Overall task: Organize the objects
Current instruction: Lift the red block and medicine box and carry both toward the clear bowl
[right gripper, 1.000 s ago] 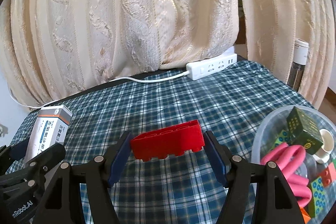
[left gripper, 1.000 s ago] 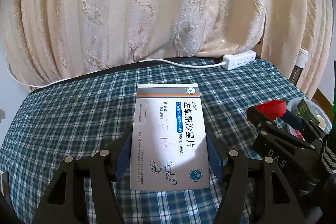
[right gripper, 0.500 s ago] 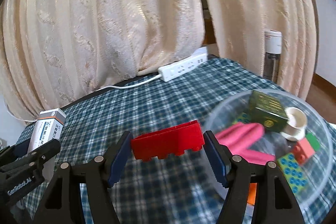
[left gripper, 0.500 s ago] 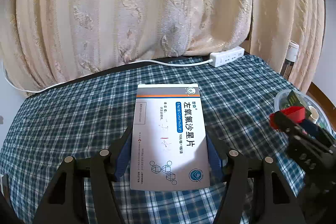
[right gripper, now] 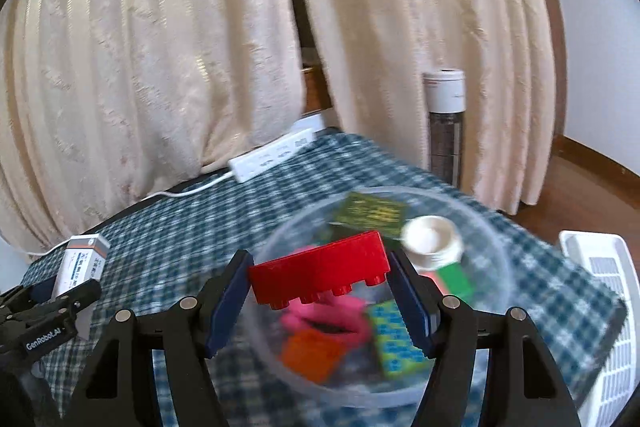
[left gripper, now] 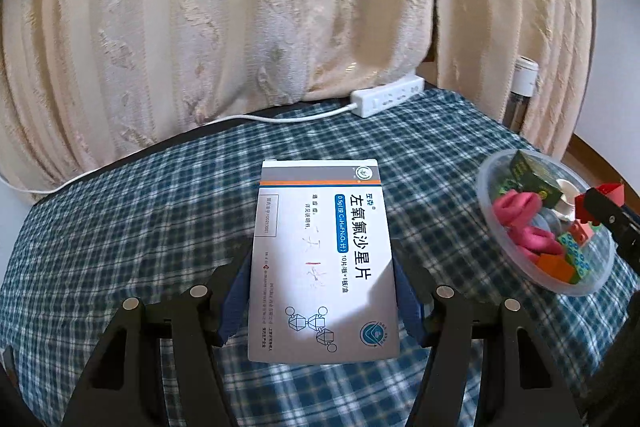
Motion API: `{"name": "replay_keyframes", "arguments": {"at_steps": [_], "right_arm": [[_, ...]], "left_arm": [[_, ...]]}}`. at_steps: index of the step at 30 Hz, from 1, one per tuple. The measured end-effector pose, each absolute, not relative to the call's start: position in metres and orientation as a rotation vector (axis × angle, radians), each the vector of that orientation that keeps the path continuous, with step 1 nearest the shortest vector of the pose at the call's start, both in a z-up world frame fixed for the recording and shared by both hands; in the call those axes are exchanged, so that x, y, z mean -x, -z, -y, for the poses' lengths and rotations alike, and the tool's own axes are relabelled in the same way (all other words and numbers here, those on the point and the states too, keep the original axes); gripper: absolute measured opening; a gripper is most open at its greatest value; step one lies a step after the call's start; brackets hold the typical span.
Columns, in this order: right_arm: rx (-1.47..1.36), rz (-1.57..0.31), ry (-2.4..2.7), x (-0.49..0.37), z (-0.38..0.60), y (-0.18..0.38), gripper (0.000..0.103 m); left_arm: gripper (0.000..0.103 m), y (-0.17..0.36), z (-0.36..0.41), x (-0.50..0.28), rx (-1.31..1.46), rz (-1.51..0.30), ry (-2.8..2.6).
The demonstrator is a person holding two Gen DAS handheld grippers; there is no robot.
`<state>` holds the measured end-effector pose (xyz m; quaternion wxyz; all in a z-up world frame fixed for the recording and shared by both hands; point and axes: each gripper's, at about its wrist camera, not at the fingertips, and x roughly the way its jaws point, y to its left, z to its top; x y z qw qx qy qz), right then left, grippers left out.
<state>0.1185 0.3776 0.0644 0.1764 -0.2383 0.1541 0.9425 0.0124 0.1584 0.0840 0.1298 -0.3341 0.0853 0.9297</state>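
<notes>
Both of your claws are loaded. Your left gripper [left gripper: 323,297] clamps the white medicine box [left gripper: 322,259] flat between its pads, above the checked cloth [left gripper: 120,211]. Your right gripper [right gripper: 320,297] pinches the red brick [right gripper: 320,273], which hangs over the clear bowl [right gripper: 496,267] of toys just beneath it.

Left wrist view looks forward and down along its fingers at the checked tablecloth [left gripper: 120,227], curtain [left gripper: 240,27] far. Right wrist view sits close above the clear bowl [right gripper: 496,259]. Both share bowl, power strip [left gripper: 386,101], curtain.
</notes>
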Motion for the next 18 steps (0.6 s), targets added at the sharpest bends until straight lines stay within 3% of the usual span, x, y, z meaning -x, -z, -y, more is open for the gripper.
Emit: {"name": "replay_keyframes", "arguments": {"at_steps": [18], "right_arm": [[0.803,-0.410,-2.686,-0.132,-0.407,-0.044,0.072]], "left_arm": [[0.064,-0.085,-0.213,-0.018,0.976,-0.304,-2.571]]}}
